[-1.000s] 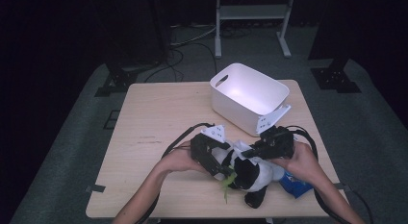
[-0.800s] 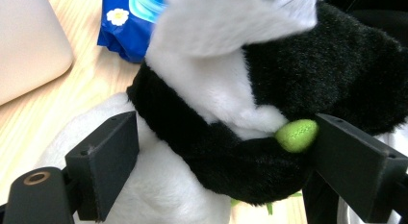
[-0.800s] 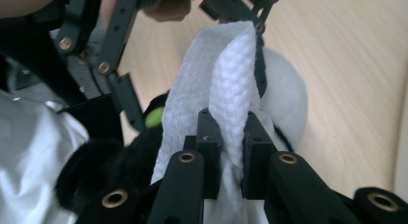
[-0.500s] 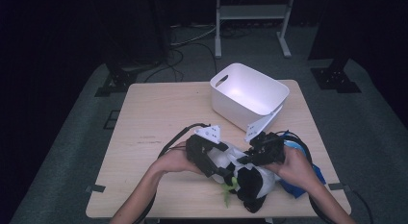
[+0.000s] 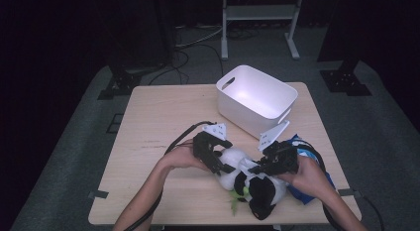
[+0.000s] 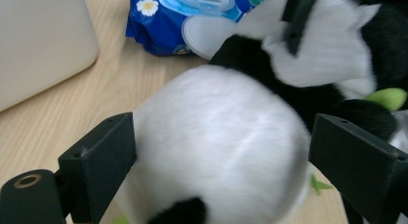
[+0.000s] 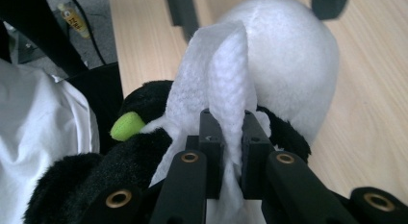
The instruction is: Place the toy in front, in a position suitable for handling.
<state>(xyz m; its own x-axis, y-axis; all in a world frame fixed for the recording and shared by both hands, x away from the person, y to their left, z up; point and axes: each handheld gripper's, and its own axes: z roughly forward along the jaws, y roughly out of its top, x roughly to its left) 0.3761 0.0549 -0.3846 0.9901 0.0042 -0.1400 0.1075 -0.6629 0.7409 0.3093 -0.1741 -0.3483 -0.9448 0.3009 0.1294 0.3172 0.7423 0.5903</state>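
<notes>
Your left tongs (image 5: 221, 166) stand wide apart around the white rounded end of the plush panda (image 5: 247, 184), and they have just been opening further; in the left gripper view the white fur (image 6: 216, 147) bulges up between the two black jaws, with the left jaw right against the fur and the right jaw standing a little clear of it, so they straddle the toy without clamping it. The panda lies on its side near the front edge of the desk (image 5: 158, 122), its white end toward your left hand (image 5: 181, 159) and its black parts toward your right hand (image 5: 309, 176). Your right tongs (image 7: 226, 152) are pressed together on a white wipe (image 7: 226, 84), a textured sheet that rises folded from between the jaws and drapes against the panda's white body just beyond them. In the high view your right tongs (image 5: 258, 167) sit over the middle of the toy, near your left ones. A green bit (image 7: 126, 125) of the plush shows beside the black fur. A blue wipes pack (image 6: 187, 17) lies on the desk just behind the panda, by your right hand, and the white bin (image 5: 257, 99) stands farther back, apart from both tongs.
</notes>
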